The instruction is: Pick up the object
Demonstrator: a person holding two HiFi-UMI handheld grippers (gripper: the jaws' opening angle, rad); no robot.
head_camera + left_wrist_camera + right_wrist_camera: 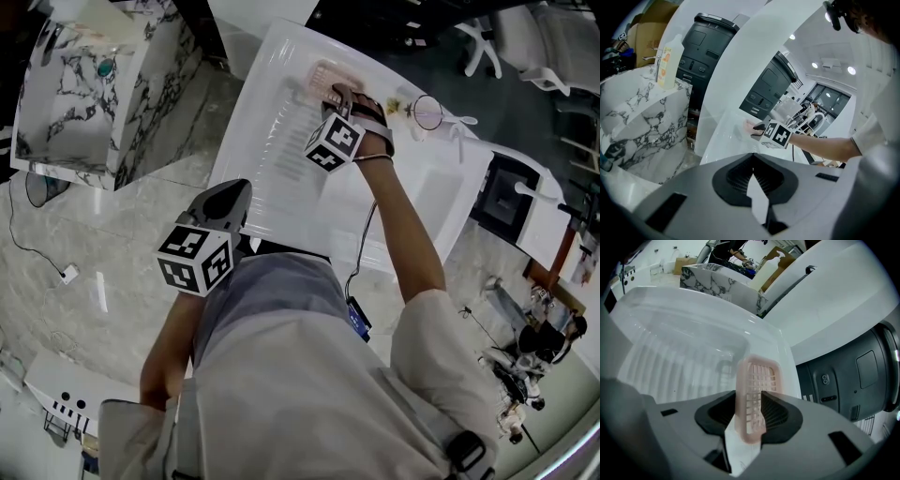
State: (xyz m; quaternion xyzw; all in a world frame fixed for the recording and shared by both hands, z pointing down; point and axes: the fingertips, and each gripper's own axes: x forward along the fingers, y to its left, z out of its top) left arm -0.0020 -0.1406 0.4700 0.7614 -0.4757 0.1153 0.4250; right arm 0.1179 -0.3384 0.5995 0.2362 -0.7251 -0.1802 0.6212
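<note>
Pale pink soap tray (752, 394) w/ a square grid pattern. Both the right gripper (749, 405) & left gripper (753, 176) are grey w/ black ribbed pads; each marker cube (334, 142) is white w/ black square patterns. Glossy white sink (267, 84), ribbed lines on the drain side. White marble block (75, 94) w/ black veining. Grey floor (141, 234), faint veins. Light grey shirt (300, 356). Dark grey machine (853, 376). Whitish bottle (669, 58), orange label.

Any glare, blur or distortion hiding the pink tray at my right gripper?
Right gripper view: sharp, evenly lit, pink tray plain between the jaws; fisheye bends the basin rim. Head view: tray small, partly behind the right gripper. Left gripper view: tray barely visible.
</note>
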